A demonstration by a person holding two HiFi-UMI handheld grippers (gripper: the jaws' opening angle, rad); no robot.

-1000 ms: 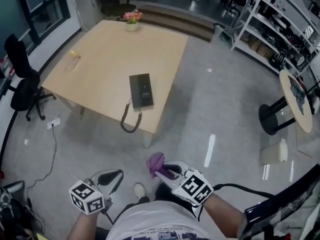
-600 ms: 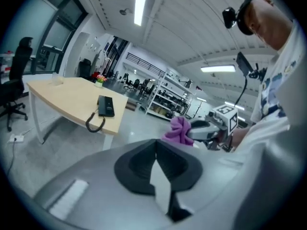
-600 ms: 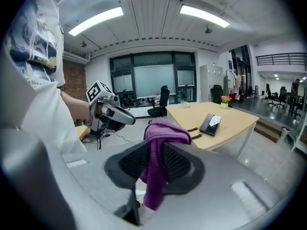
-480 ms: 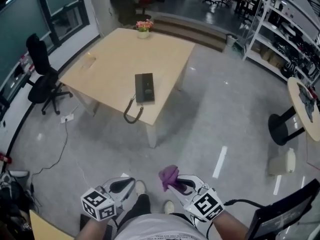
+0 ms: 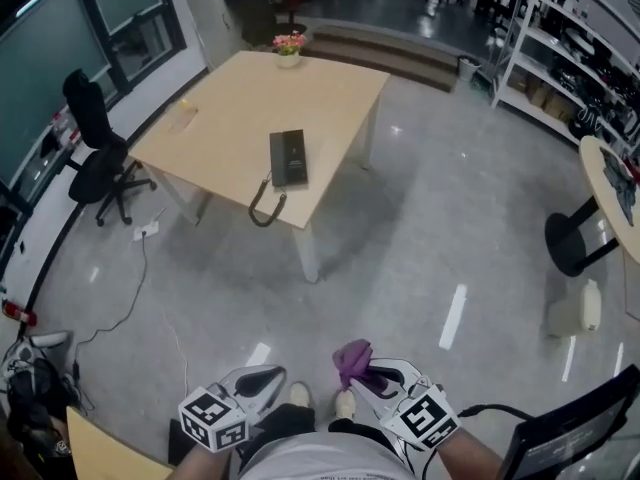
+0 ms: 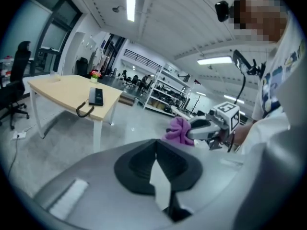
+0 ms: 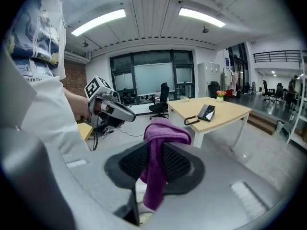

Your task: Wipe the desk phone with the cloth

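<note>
Nearest, the left gripper (image 5: 258,378) is clenched on nothing; the right gripper (image 5: 375,376) pinches the purple cloth (image 5: 351,356) between closed jaws. Wiping has not begun: this looks like the approach. The desk phone (image 5: 288,157) lies well off, near the wooden table's (image 5: 300,88) near edge, so next the cloth must be carried over and laid on it.

Head view: high, steeply downward, far from surface (image 5: 240,98). Both gripper views: low, forward-facing; all share distant phone (image 5: 288,158).
</note>
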